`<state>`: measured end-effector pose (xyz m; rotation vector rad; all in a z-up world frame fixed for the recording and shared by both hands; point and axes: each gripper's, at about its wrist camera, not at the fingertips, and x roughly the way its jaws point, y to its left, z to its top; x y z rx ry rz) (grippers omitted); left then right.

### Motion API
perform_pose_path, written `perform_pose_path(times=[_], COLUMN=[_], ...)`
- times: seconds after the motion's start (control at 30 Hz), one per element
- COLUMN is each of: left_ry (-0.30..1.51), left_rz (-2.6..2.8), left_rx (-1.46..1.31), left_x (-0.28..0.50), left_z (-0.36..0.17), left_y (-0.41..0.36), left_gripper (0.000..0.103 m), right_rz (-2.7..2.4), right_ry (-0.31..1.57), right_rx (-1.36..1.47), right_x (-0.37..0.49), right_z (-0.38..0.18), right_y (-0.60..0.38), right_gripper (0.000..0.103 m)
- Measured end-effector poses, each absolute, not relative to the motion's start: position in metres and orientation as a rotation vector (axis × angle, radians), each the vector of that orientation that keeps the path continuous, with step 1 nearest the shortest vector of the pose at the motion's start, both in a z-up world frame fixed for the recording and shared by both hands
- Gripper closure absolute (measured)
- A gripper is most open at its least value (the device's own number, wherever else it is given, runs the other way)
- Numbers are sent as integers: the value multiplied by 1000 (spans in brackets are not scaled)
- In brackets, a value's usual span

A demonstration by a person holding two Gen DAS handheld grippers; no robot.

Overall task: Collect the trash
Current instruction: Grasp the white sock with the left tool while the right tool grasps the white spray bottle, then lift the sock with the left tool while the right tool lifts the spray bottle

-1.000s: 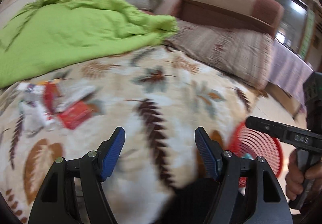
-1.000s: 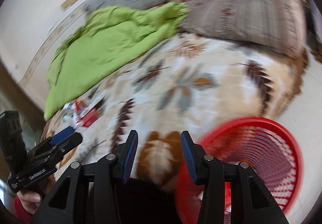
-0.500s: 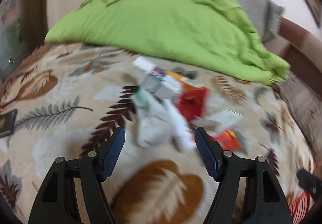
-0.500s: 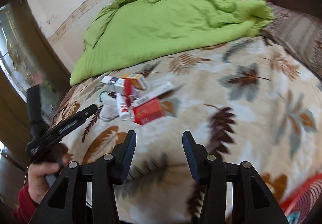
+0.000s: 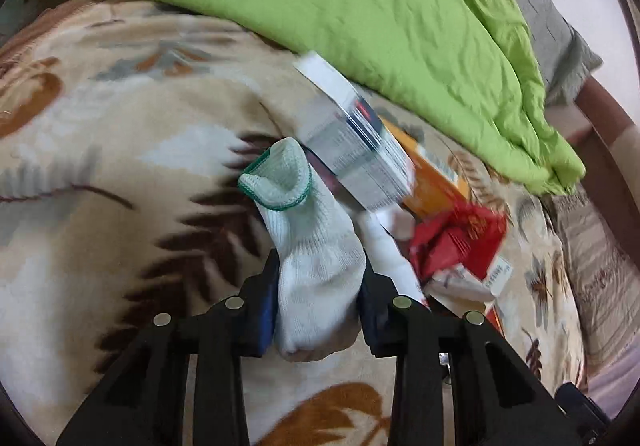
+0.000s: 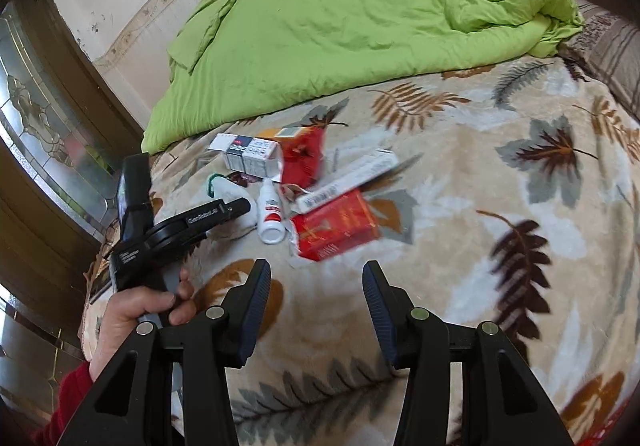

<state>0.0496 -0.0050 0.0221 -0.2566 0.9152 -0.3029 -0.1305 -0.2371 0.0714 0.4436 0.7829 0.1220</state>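
While the left gripper (image 5: 320, 306) is closing its jaws, a white glove (image 5: 312, 246) with a green-edged cuff is sitting between its blue pads (image 5: 267, 310), which are already pressing into the knit on both sides, with the cuff sticking up past the fingertips. Just beyond the glove, the rest of the trash is lying in a loose heap on the leaf-patterned blanket (image 5: 100, 173): a grey-and-white carton (image 5: 352, 141) is leaning against an orange box (image 5: 432, 177), a white bottle (image 5: 384, 250) is lying beside the glove, and a crumpled red packet (image 5: 460, 242) is resting to the right of it. A green quilt (image 5: 360, 5) is bunching up along the far side of the bed. In the right wrist view, the right gripper (image 6: 316, 306) is hovering over bare blanket nearer the camera than the heap, its jaws standing apart with nothing between them. From there the same pile is showing further off, including a flat red box (image 6: 336, 226) lying nearest the right gripper and a long white carton (image 6: 348, 181) lying across it. A hand (image 6: 136, 318) in a red sleeve (image 6: 68, 398) is gripping the handle of the left tool at the left of that view.
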Motion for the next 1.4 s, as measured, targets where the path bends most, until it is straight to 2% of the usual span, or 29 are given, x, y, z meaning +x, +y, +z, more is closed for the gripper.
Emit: perform_pose_path(times=[0.4,0.57,0.6,0.63,1.1,1.4], left_ry=[833,827,827,827,750,721], left_rz=[-167,-177,-181,-183,-251,-246], left_rx=[-230,-212,-209,-205,-13,81], left_x=[48,49,49,49,14,10], left_z=[44,46,46,46,52,47], left_y=[38,35,35,34,-19,-40], left_gripper=[71,71,71,71,71,71], right_rz=[254,225,224,229,99,44], right_ry=[862,981,1003,1014,686,652], right_rx=[228,182,188,202,327,294], right_x=[-19,23,28,30,-80,-62], right_z=[54,22,14,8,57,55], right_y=[-160,-151,-151,-151,-199,-214], right_gripper=[51,59,67,70,71,71])
